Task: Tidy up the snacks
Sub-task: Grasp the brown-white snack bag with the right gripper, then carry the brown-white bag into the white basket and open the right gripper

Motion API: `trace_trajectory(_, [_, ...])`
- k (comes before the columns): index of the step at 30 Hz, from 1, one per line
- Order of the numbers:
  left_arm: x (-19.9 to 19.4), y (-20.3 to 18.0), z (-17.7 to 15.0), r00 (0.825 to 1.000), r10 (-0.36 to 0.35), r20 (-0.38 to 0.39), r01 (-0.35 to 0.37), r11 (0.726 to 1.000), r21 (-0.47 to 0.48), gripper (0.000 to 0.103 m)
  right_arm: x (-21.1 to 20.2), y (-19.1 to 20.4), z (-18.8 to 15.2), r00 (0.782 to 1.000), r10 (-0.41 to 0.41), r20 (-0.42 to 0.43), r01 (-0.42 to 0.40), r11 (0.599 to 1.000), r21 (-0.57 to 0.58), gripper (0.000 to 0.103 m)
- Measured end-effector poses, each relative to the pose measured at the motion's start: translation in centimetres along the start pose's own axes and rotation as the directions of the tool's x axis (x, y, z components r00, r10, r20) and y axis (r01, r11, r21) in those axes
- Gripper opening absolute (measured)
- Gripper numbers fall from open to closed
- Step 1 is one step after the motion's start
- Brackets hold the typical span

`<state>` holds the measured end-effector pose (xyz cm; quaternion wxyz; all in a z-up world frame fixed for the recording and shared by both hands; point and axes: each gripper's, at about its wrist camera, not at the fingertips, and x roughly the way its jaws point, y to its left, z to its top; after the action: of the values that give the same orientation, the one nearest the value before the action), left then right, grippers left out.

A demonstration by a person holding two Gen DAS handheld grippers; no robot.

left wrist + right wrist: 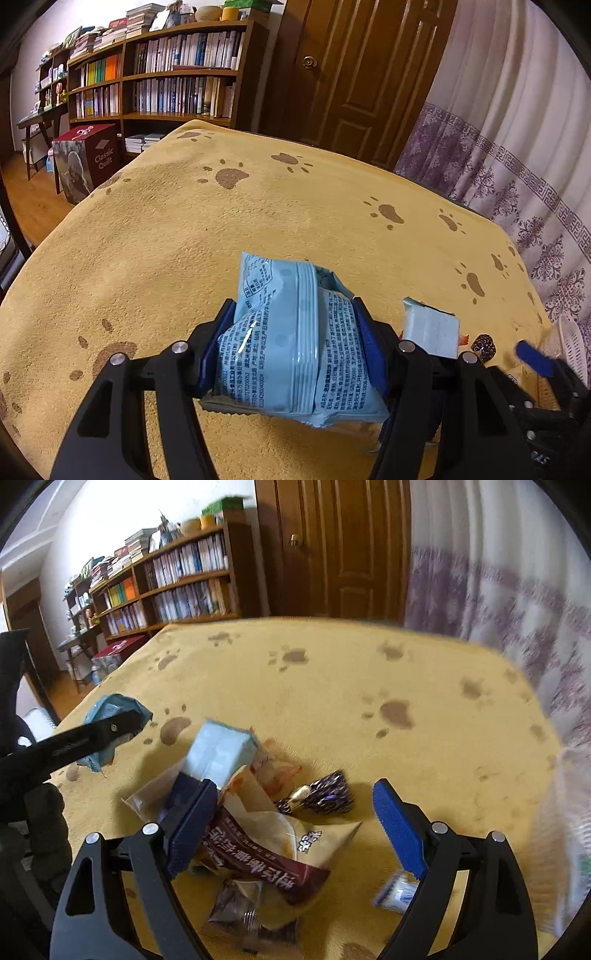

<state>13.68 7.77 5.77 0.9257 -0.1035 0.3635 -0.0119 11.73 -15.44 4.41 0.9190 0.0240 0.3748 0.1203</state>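
A light, crinkly blue snack packet (295, 343) is clamped across its middle by the left gripper (295, 332), beside the snack pile (258, 830), above which the right gripper (291, 823) hangs wide, empty.

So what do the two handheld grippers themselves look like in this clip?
Both look alike. The left gripper and right gripper each have a black frame of angled linkage arms with triangular cutouts and round silver pivot pins. Their fingers carry flat blue pads with a ribbed, textured face. No cables or sleeves can be made out.
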Motion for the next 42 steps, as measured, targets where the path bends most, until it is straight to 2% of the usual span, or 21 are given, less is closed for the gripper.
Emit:
trace_trajectory(3, [0.1,0.2,0.0,1.000,0.004,0.001,-0.004,1.000,-0.006,0.062,0.3,-0.3,-0.7,0.996,0.078,-0.041,-0.076,0.996,0.051,0.087])
trace_trajectory(10, [0.2,0.3,-0.1,1.000,0.004,-0.002,-0.004,1.000,-0.014,0.062,-1.3,2.0,-3.5,0.991,0.108,-0.078,-0.111,0.993,-0.032,0.087])
trace_trajectory(17, [0.2,0.3,-0.1,1.000,-0.003,0.000,0.003,1.000,-0.005,0.062,-0.9,3.3,-3.5,0.997,0.050,-0.056,-0.055,0.996,-0.074,0.087])
trace_trajectory(20, [0.2,0.4,-0.1,1.000,-0.002,-0.001,0.002,1.000,-0.012,0.062,0.5,2.9,-3.0,0.997,0.026,-0.068,-0.029,0.999,-0.044,0.087])
trace_trajectory(24, [0.3,0.7,-0.1,1.000,-0.001,-0.006,0.001,1.000,-0.020,0.062,0.9,2.7,-3.0,0.997,0.000,-0.072,-0.001,1.000,-0.011,0.081])
trace_trajectory(28, [0.1,0.5,-0.2,1.000,-0.009,-0.002,0.009,1.000,-0.019,0.062,0.0,2.9,-3.1,0.998,-0.051,-0.048,0.050,0.998,-0.029,0.078])
trace_trajectory(42, [-0.4,-0.7,-0.3,0.999,-0.040,0.011,0.040,0.999,0.010,0.062,-6.5,-1.1,-2.5,0.993,-0.095,0.065,0.087,0.989,0.122,0.078])
